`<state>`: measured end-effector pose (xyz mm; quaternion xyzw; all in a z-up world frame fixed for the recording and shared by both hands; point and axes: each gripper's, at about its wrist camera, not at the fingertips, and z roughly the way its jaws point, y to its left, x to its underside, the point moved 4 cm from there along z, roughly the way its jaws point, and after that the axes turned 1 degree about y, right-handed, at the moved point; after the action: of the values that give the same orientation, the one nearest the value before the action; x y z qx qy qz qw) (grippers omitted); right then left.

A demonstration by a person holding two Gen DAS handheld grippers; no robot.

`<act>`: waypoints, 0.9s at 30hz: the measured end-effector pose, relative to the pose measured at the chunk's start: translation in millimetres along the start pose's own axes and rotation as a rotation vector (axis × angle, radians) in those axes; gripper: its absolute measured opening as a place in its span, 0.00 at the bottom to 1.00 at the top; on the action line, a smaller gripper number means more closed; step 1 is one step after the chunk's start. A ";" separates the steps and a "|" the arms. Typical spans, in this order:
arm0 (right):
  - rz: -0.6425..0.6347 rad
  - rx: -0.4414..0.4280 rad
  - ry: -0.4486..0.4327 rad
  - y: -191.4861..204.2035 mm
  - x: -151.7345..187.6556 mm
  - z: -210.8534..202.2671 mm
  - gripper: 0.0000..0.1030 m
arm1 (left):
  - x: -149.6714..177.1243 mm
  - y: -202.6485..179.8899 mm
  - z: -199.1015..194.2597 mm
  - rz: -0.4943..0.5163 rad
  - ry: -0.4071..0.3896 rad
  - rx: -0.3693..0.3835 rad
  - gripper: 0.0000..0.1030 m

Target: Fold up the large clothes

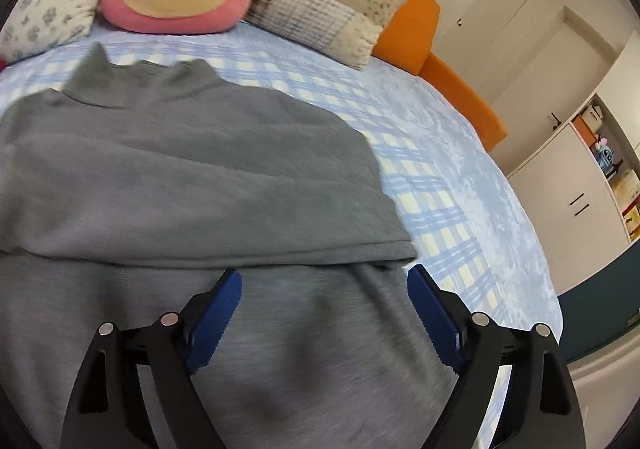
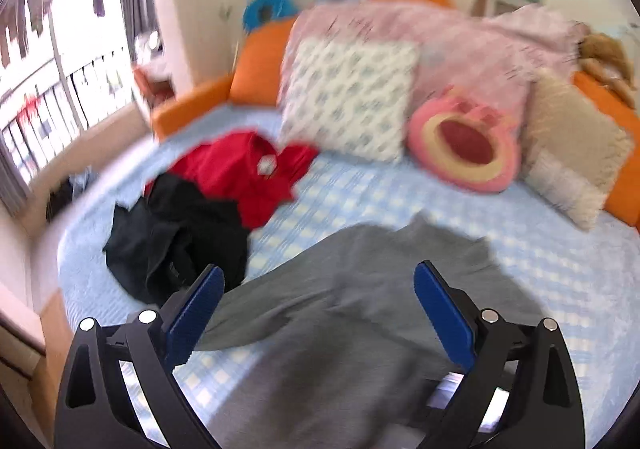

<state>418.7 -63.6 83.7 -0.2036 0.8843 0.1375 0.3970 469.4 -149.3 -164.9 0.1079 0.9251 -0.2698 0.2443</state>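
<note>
A grey garment [image 1: 192, 177] lies spread on the blue-and-white checked bed sheet [image 1: 432, 185], its upper part folded down over its lower part, so that a fold edge runs across just beyond the left gripper [image 1: 324, 281]. That gripper hangs over the near, lower layer of the cloth with its 2 blue pads [image 1: 218, 317] set wide apart and nothing pinched between them. In the right wrist view, which is blurred, the right gripper [image 2: 320, 281] also stands wide, empty, above the same grey garment [image 2: 360, 301]. To the far left of it on the sheet [image 2: 352, 189] lie a red garment [image 2: 244, 169] and a black garment [image 2: 176, 233], touching each other. Along the far edge sit a flower-print pillow [image 2: 352, 97], a pink plush cushion [image 2: 468, 145] and a beige pillow [image 2: 572, 149], against an orange bed frame [image 2: 256, 73].
</note>
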 end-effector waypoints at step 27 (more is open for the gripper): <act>0.478 0.239 0.197 -248.3 179.4 126.3 0.17 | -20.5 182.6 -12.3 -0.255 -0.047 -0.004 0.08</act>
<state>509.0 -275.8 -154.2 0.0464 0.9515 0.1015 0.2866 542.6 7.8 -226.9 -0.0175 0.9259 -0.2994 0.2297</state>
